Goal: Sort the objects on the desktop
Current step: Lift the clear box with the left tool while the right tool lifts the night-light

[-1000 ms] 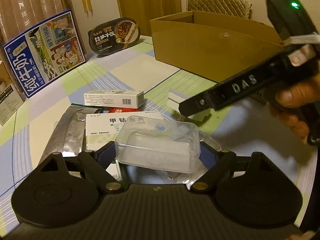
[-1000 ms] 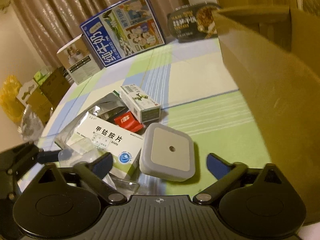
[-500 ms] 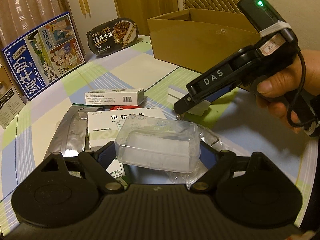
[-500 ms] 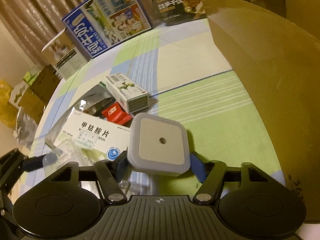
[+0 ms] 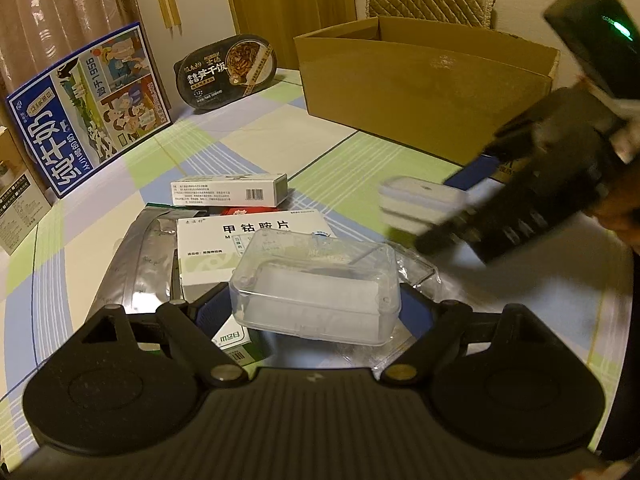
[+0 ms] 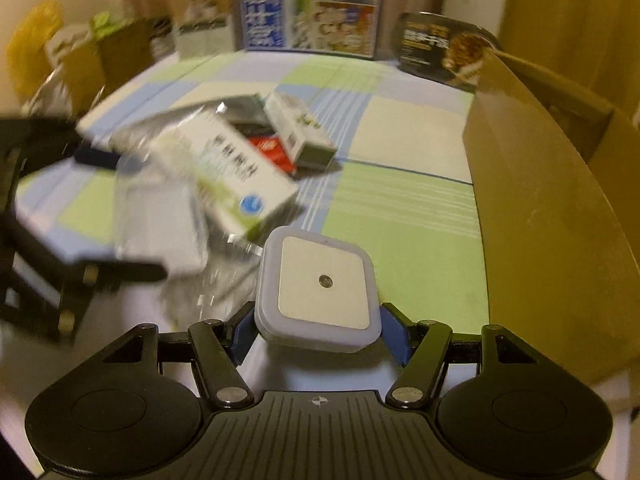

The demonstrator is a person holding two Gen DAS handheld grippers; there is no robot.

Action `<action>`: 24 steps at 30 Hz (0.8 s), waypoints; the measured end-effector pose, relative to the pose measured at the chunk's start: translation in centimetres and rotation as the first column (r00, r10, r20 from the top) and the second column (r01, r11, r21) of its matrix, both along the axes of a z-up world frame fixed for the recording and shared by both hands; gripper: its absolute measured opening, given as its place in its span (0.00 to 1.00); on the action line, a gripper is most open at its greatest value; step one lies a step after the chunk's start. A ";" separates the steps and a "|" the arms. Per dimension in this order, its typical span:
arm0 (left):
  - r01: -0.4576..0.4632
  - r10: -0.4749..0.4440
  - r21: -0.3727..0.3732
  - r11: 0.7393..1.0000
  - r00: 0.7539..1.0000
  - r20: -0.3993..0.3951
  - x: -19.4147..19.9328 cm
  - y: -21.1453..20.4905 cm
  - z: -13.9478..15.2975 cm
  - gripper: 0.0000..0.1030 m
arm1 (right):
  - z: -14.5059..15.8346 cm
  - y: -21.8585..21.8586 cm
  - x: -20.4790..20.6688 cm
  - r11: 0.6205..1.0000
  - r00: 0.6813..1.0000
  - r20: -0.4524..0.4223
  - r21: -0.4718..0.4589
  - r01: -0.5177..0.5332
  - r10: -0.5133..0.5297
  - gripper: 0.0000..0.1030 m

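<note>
My left gripper [image 5: 316,300] is shut on a clear plastic box [image 5: 316,280], one blue pad on each short side, above the pile of packets. My right gripper [image 6: 319,332] is shut on a square grey-white night light [image 6: 320,280] and holds it off the checked tablecloth [image 6: 400,220]. The left wrist view shows the same night light [image 5: 420,204], blurred, in the right gripper [image 5: 452,208] near the open cardboard box [image 5: 420,92]. In the right wrist view that cardboard box [image 6: 540,200] rises along the right side.
On the cloth lie a large white medicine box [image 5: 212,240], a slim white carton [image 5: 228,194], a red packet [image 5: 240,211] and a silver foil bag [image 5: 140,256]. A blue milk carton case [image 5: 88,108] and a black noodle bowl [image 5: 228,70] stand at the back.
The right gripper went from open around the night light to shut on it, then lifted it and rolled, swinging it toward the cardboard box. The left gripper and its clear box stayed put.
</note>
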State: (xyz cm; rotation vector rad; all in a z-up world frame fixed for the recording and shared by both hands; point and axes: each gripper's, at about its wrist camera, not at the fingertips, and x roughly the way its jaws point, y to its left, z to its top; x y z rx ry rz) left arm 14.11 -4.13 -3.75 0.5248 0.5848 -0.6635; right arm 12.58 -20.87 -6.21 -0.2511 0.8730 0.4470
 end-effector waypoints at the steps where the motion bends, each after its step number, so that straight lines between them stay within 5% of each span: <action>1: 0.001 -0.001 0.001 1.000 1.000 0.002 -0.1 0.0 0.0 0.82 | -0.1 0.0 -0.3 1.000 1.000 0.004 -0.011 -0.010 0.010 0.60; 6: 0.007 -0.007 0.006 1.000 1.000 0.001 -0.3 -0.2 -0.1 0.82 | -0.8 -0.1 -1.6 0.999 0.999 0.006 -0.029 -0.046 0.046 0.61; 10: 0.009 -0.009 0.010 1.000 1.000 -0.004 -0.3 -0.4 -0.3 0.82 | -0.8 -0.8 -1.2 0.999 0.999 -0.029 0.027 -0.019 0.020 0.78; 12: 0.009 -0.009 0.013 1.000 1.000 -0.005 -0.2 -0.5 -0.4 0.82 | -0.6 -1.2 -0.9 0.998 0.999 -0.042 0.059 0.009 -0.007 0.79; 21: 0.009 -0.009 0.011 1.000 1.000 -0.007 -0.1 -0.6 -0.5 0.83 | -0.8 -0.7 -1.2 0.999 0.999 -0.038 0.031 -0.027 0.028 0.78; 24: 0.012 -0.012 0.016 1.000 1.000 -0.004 -0.1 -0.8 -0.6 0.82 | -0.9 -0.5 -1.2 0.999 0.999 -0.036 0.025 -0.036 0.037 0.62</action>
